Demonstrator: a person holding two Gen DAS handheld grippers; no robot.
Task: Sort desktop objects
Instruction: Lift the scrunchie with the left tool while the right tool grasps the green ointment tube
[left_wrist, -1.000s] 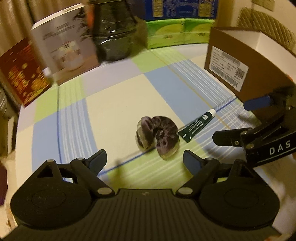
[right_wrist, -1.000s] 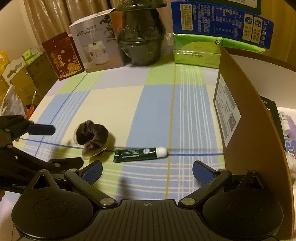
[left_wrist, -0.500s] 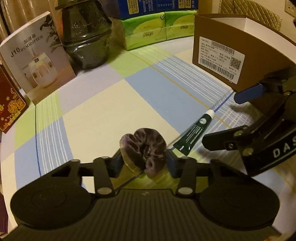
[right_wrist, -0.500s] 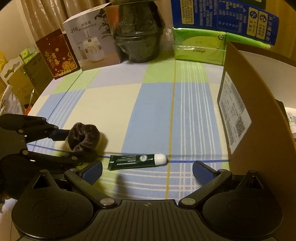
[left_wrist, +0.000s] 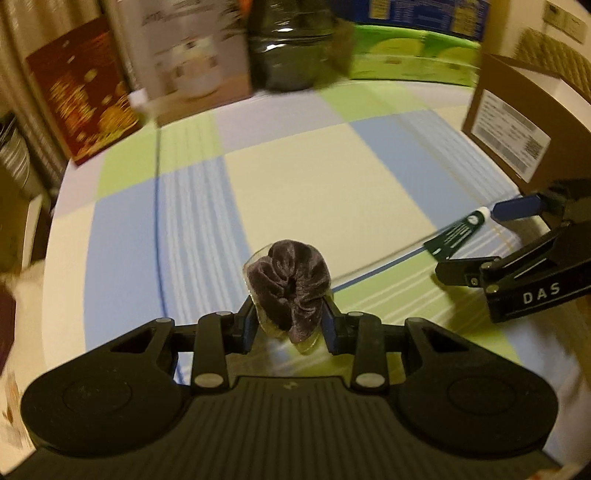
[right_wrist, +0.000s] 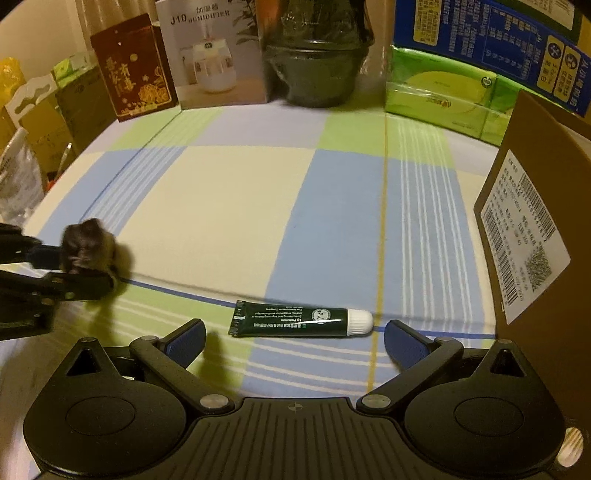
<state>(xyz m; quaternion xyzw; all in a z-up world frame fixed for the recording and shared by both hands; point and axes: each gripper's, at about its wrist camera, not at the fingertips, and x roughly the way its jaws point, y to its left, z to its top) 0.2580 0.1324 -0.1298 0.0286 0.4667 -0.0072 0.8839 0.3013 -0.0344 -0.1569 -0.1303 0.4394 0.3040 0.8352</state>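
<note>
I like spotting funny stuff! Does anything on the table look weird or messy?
Nothing spilled or broken. The velvet scrunchie looks squashed because the left gripper is closing on it. The green tube lies flat on the checked tablecloth, between the right gripper's open jaws.

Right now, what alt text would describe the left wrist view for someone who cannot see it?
The left gripper has its jaws closing on a dark velvet scrunchie above a checked tablecloth. At right, the open right gripper nears a green tube in front of a cardboard box.
</note>
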